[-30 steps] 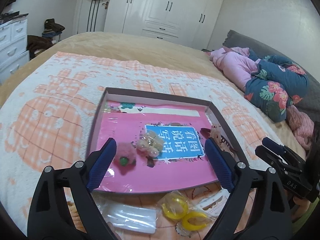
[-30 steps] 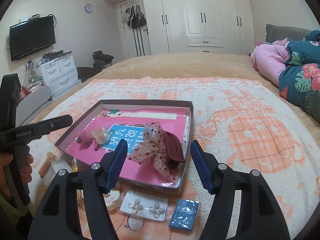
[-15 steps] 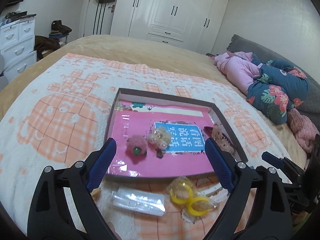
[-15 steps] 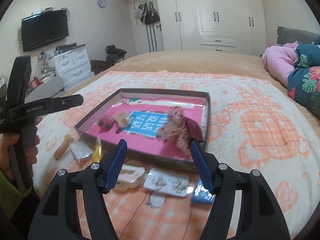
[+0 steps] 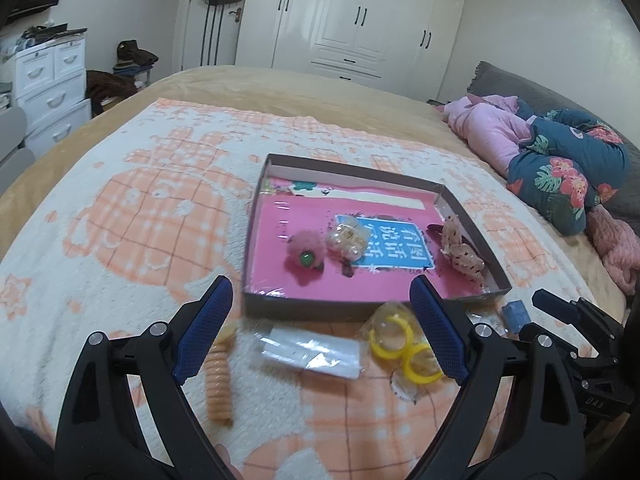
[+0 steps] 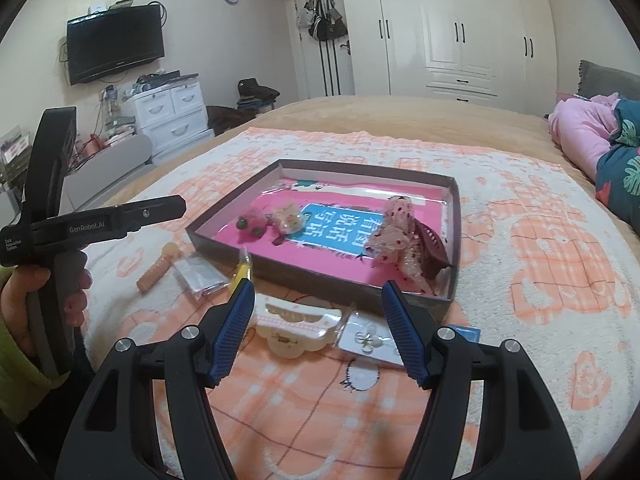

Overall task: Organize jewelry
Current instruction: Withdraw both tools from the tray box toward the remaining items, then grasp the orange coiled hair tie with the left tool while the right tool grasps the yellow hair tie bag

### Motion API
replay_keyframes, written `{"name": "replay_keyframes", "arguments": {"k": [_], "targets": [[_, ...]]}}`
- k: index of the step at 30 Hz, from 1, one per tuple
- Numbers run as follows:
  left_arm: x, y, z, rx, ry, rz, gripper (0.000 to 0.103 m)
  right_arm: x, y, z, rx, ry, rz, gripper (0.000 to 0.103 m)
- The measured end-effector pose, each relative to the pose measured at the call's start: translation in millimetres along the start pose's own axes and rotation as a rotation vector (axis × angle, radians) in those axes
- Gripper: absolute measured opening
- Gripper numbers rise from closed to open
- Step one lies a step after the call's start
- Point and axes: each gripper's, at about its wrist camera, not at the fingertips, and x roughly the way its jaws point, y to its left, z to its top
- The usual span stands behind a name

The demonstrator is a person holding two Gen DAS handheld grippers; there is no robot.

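Both grippers hang empty over the near edge of the blanket (image 5: 120, 208): the left gripper (image 5: 320, 332) gapes wide, the right gripper (image 6: 320, 332) stands partly open. Jewelry lies low in each frame, just before the box (image 6: 320, 280): bagged yellow rings (image 5: 400, 348), a coil tie (image 5: 218, 376), an earring card (image 6: 370, 340) and a cream clip (image 6: 292, 326). All look light; the bags are likely slippery, so pinch a ring's rim through the film or the card's edge. Plush bedding will yield under the pads. Behind, upper frame, stand a white wardrobe (image 6: 460, 24) and drawers (image 6: 172, 116).
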Motion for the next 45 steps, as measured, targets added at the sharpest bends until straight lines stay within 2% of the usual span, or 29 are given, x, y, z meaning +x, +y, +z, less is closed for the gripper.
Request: {"name": "replay_keyframes", "arguments": {"k": [4,26,30,41,45], "targets": [[-3.4,7.1,-5.6,-0.007,0.008,0.016,0.084,0.9,7.1,-0.1,-0.014,0.005,0.014,0.064],[-21.3,45.5,-27.7,-0.065,0.041,0.093,0.084,26.1,43.8,-6.2,-0.103,0.068,0.052,0.063],[-20.1,48.9,-32.6,-0.065,0.061,0.116,0.084,33.8,49.2,-6.3,-0.120,0.086,0.059,0.057],[-6.9,55.3,-43.0,-0.062,0.121,0.116,0.084,57.0,53.3,-10.0,-0.118,0.132,0.066,0.038],[0.1,56.7,-46.6,-0.063,0.145,0.098,0.075,62.5,52.4,-9.7,-0.110,0.140,0.074,0.030]]}}
